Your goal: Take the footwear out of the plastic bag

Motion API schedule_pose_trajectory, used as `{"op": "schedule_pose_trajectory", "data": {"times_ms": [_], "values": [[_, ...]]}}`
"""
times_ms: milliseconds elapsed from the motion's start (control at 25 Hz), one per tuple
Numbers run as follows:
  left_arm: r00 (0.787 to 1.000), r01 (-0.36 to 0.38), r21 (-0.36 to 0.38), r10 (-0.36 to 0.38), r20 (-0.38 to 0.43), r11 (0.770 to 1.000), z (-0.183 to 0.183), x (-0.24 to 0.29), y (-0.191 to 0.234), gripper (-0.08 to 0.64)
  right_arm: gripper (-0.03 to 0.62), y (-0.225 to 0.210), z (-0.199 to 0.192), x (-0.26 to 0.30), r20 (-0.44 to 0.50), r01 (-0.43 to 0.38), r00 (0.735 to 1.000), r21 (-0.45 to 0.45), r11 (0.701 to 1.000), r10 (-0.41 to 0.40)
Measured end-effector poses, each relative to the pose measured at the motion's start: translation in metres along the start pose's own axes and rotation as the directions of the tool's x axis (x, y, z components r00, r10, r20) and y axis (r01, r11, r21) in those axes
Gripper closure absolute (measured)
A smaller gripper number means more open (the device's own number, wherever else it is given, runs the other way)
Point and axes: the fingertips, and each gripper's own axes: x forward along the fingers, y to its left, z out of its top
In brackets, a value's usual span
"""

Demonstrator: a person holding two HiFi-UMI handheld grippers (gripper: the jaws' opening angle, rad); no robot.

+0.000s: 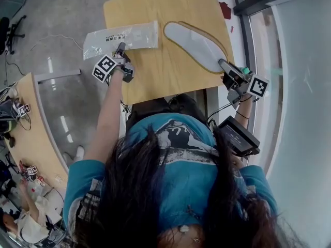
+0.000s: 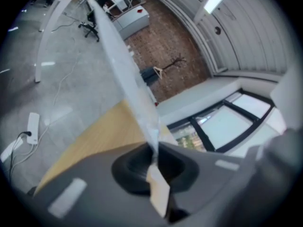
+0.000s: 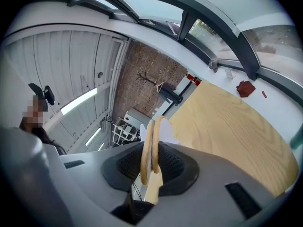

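Seen from above, a person stands at a light wooden table (image 1: 155,79) with a gripper in each hand. The left gripper (image 1: 122,49) reaches to the near edge of a clear plastic bag (image 1: 124,36) that lies flat across the far left part of the table. In the left gripper view its jaws are pressed together on a thin fold of the bag's film, which runs away from them as a pale strip.

The footwear (image 1: 199,46), a flat white slipper with a tan rim, lies on the right part of the table, apart from the bag and fully outside it. The right gripper (image 1: 223,64) has it by the near end. In the right gripper view the jaws stand narrow, clamped on two thin tan rims side by side, so this looks like a pair held together.

The bag appears flat and empty, so the taking out seems to be at its close. The next move likely calls for resting the slippers flat on the wood, then loosening both grips so that bag and footwear stay separate
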Motion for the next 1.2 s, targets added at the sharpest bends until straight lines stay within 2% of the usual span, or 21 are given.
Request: {"op": "schedule_pose_trajectory", "data": {"times_ms": [120,280,400,560,800,840,920,1000,1120,1200], "values": [[0.998,-0.004,0.032,0.006,-0.058,0.999,-0.016,0.006,0.001,0.555,0.509,0.008,0.013,-0.006,0.074,-0.054,0.996,0.020,0.998,0.052],[0.995,0.017,0.002,-0.017,-0.099,1.000,-0.036,0.018,-0.006,0.557,0.509,0.028,0.026,0.004,0.136,-0.163,0.978,0.048,0.985,0.156],[0.990,0.035,-0.008,-0.036,-0.137,0.999,-0.057,0.028,-0.018,0.556,0.509,0.040,0.027,0.016,0.144,-0.219,0.967,0.067,0.973,0.208],[0.986,0.047,-0.062,-0.056,-0.160,0.997,-0.085,0.046,-0.036,0.555,0.509,0.045,0.023,0.029,0.117,-0.235,0.967,0.075,0.969,0.225],[0.979,0.034,-0.140,-0.062,-0.196,0.990,-0.116,0.070,-0.055,0.554,0.509,0.038,0.015,0.035,0.100,-0.204,0.976,0.094,0.975,0.194],[0.976,0.033,-0.141,-0.062,-0.207,0.989,-0.120,0.073,-0.057,0.539,0.509,0.036,0.014,0.036,0.101,-0.197,0.977,0.098,0.975,0.187],[0.970,0.032,-0.137,-0.064,-0.235,0.990,-0.128,0.076,-0.061,0.428,0.509,0.032,0.013,0.037,0.107,-0.189,0.978,0.111,0.976,0.177],[0.959,0.040,-0.143,-0.078,-0.272,0.989,-0.135,0.076,-0.067,0.367,0.509,0.028,0.012,0.038,0.113,-0.185,0.979,0.130,0.974,0.170],[0.947,0.030,-0.199,-0.092,-0.309,0.980,-0.141,0.070,-0.074,0.275,0.509,0.025,0.010,0.044,0.114,-0.173,0.981,0.150,0.973,0.157],[0.942,-0.017,-0.250,-0.068,-0.328,0.968,-0.145,0.060,-0.073,0.261,0.509,0.023,0.008,0.050,0.110,-0.166,0.983,0.165,0.972,0.150]]}}
